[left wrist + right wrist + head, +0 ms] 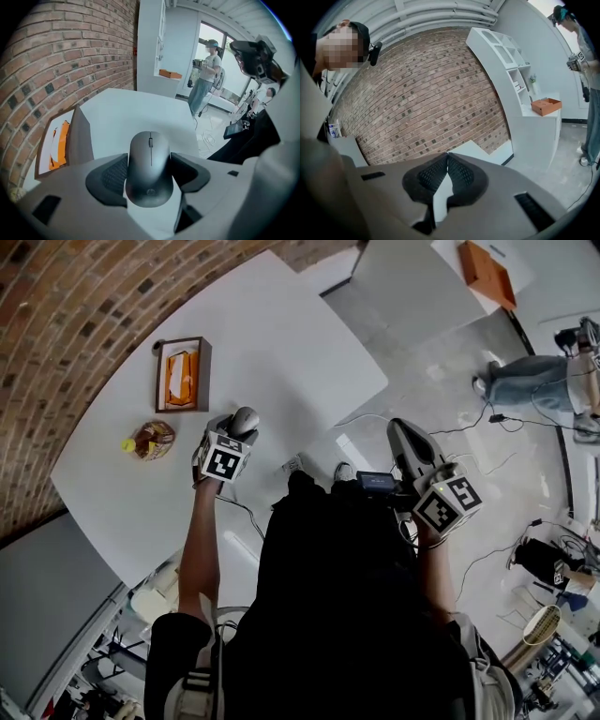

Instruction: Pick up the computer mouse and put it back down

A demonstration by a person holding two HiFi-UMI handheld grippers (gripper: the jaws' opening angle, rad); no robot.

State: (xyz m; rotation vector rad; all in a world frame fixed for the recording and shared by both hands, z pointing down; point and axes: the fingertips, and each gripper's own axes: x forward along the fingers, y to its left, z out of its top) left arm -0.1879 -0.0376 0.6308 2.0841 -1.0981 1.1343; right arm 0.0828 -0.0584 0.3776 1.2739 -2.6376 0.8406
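**While the right hand-held gripper (447, 157) has its jaws together, our left hand-held gripper (150, 161) clamps the computer mouse (149, 180)**

Where the brick wall (75, 306) runs along the far side, we see the white surface (281, 352) set against it, with pale floor (441, 362) to its right. A person (206, 75) stands well apart on that floor, beyond the surface's far end.

We hold the left hand-held gripper over the near part of the surface. Its jaws press the two sides of the computer mouse, whose scroll wheel faces the gripper's camera. We cannot tell whether the mouse touches the surface or hangs just above it.

We hold the right hand-held gripper off to the right, over the floor and well apart from the surface. Its ribbed pads (431, 176) meet at the tips with nothing between them.

A wooden tray (183, 374) with something orange inside lies on the surface near the wall, beyond the mouse. A small packet (150, 440) with a yellow end lies just left of the left hand-held gripper.
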